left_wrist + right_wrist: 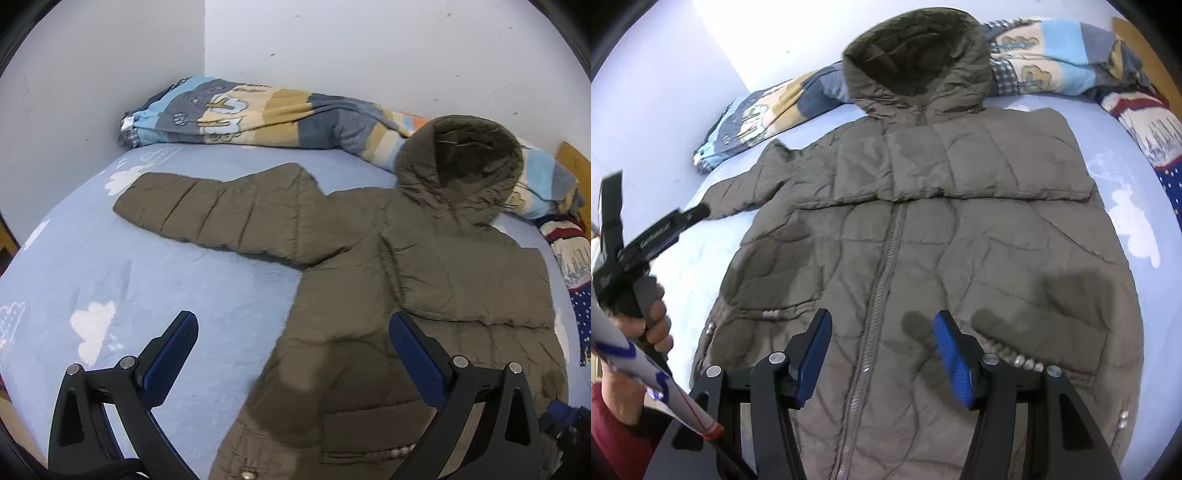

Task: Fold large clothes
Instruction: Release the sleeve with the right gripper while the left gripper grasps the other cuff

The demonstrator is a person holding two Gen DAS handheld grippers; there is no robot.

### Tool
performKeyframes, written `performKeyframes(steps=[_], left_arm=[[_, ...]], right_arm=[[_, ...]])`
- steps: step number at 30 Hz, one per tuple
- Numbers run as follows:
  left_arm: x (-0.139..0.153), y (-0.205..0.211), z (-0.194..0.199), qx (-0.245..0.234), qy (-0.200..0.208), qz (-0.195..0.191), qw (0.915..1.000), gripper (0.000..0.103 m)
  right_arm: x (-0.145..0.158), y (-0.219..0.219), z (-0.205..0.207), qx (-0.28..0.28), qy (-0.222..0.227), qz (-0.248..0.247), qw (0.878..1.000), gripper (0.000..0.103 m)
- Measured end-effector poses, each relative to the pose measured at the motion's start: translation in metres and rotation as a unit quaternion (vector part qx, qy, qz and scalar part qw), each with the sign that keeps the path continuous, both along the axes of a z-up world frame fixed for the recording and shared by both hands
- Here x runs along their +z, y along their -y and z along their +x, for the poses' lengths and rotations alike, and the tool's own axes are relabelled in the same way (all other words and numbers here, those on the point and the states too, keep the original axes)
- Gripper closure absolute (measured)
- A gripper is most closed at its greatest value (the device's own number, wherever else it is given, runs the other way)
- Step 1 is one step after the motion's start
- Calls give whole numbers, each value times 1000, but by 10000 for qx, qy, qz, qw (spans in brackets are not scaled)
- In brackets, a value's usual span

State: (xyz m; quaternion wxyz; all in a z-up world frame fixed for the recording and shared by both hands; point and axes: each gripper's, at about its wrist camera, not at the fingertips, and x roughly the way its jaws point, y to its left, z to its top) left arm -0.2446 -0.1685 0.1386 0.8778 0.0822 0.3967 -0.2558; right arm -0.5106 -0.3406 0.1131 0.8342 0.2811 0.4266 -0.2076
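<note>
Both grippers above the jacket, fingers apart, nothing held.

Jacket (916,236) lies flat on the bed (147,266), zip up, hood (461,170) resting on the blanket (258,110) by the wall. One sleeve (221,214) stretches out sideways, the other is folded across the chest. My left gripper (291,354) hangs over the jacket's edge, my right gripper (882,350) over the zip (882,273).

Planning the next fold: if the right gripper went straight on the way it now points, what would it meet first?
Most likely the jacket itself: the open right gripper hovers over its lower front, aimed along the zipper toward the hood. Nothing else shows in that line, though height above the fabric is unclear.
</note>
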Motion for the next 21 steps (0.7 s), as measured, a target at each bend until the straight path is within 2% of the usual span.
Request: performKeyframes(steps=[5,8,11,18,21], left_arm=[[-1,-4,8,9,-107,-79,9999,0],[0,-6,12,-19,-68,-49,10000,0],[3,-13,22,32,-174,-180,9997,0],[14,-63,69,511,-449,-601,9959,0],[12,-96,97,828,-762,-874,9898,0]], right_arm=[[3,16,3,-165,-76,-352,9992,41],[7,21,2,-198,30,-260,9995,41],[8,21,0,-149,118,-66,9998,41],[12,17,0,-97,154,-142,9997,41],[8,15,3,-49,139,-31,9999,41]])
